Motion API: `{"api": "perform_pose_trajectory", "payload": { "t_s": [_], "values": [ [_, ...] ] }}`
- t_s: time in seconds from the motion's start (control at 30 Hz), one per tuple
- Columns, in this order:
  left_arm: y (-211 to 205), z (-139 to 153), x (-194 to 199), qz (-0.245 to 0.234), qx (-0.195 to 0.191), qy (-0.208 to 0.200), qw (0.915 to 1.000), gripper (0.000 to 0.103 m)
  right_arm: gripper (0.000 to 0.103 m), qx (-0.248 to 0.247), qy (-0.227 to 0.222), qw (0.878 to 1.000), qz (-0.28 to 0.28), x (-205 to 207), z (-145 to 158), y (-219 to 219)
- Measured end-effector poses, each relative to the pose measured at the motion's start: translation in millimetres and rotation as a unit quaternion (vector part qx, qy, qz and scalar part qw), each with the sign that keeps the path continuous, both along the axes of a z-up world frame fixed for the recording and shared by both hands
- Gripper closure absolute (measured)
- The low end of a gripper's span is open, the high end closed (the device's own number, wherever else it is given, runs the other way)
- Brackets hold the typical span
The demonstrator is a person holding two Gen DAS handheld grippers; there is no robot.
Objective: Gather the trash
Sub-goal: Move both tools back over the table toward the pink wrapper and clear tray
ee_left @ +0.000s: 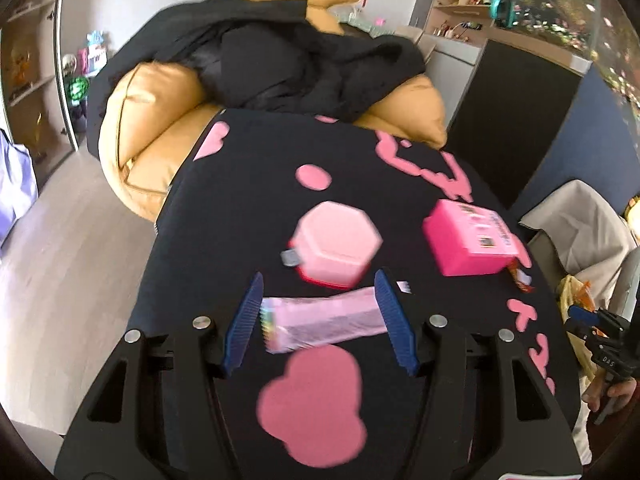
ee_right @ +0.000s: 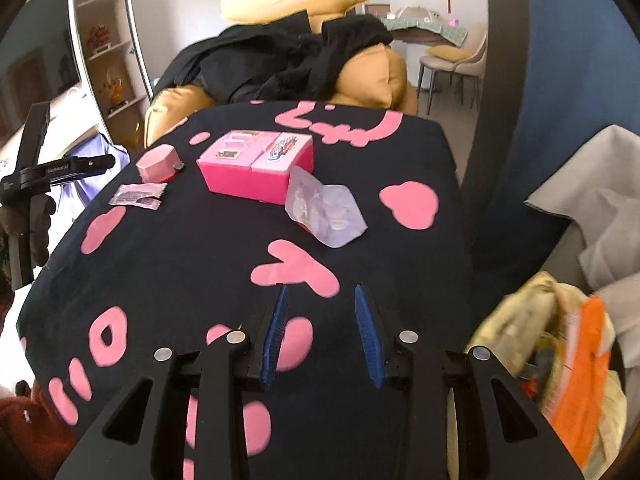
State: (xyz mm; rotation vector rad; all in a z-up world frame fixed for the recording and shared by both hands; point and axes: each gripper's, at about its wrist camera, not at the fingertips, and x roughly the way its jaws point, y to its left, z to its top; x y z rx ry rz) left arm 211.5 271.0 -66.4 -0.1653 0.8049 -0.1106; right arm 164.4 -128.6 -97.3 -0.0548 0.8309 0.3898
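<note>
Lower centre of the left wrist view: a pale pink, flat plastic snack wrapper [ee_left: 326, 322] lies crosswise on the black cloth w/ pink blobs [ee_left: 224, 240], between the blue ribbed fingers [ee_left: 246, 320] of the left gripper [ee_left: 320, 318]. Jaws about half open; pads near the wrapper's ends, contact unclear w/ blur. Just above: pink hexagonal box [ee_left: 336, 244]; right of it, a hot-pink rectangular box [ee_left: 468, 238].

Right wrist view: right gripper [ee_right: 322, 330] partly open, empty, at bottom centre; wrapper [ee_right: 138, 196] far upper left.

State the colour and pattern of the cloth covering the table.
Black cloth with pink shapes, clearest in the right wrist view.
</note>
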Motion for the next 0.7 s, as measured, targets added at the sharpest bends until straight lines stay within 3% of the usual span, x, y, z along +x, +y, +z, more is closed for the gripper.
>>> {"api": "perform_pose_trajectory", "payload": {
  "t_s": [0.33,0.57,0.7],
  "values": [
    [-14,-29,21,-0.038,-0.015,0.036,0.9985,0.048,0.069,0.024,0.030,0.998,-0.041,58,-7,-1],
    [-21,-35,6,-0.058,-0.053,0.054,0.9955,0.048,0.069,0.034,0.037,0.998,-0.048,93,-16,0],
    [-30,-34,-13,-0.098,-0.082,0.069,0.9895,0.048,0.069,0.056,0.063,0.995,-0.046,105,-24,-1]
  ]
}}
